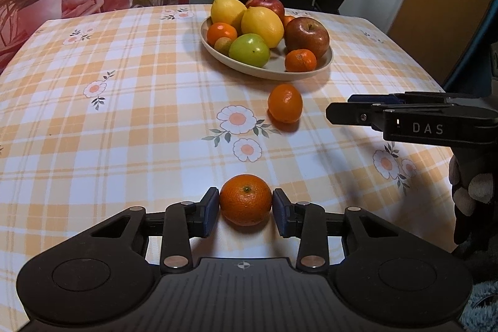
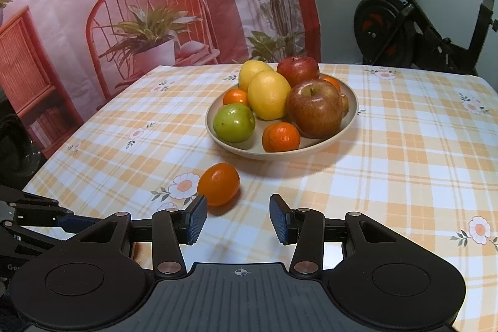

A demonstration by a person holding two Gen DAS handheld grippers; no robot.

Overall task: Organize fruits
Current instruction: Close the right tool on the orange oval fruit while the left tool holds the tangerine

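Table (image 1: 124, 114) with checked cloth carries plate (image 1: 323, 61) heaped with fruit; loose orange (image 1: 285, 103) lies near its rim. Left tool (image 1: 246, 203) pinches mandarin (image 1: 246, 198), pads at both sides; we'd squeeze gently, lift straight, set into plate gap. Right tool (image 2: 238, 218) stands narrow, empty, beside loose orange.

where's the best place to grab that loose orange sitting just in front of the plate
Grip the loose orange across its narrower middle, coming down from the near side with the right gripper, whose open jaws stand just short of it. It is egg-shaped and lies tilted on the tablecloth, so pads on its long sides should hold better than on its ends. The plate behind limits a far-side approach.
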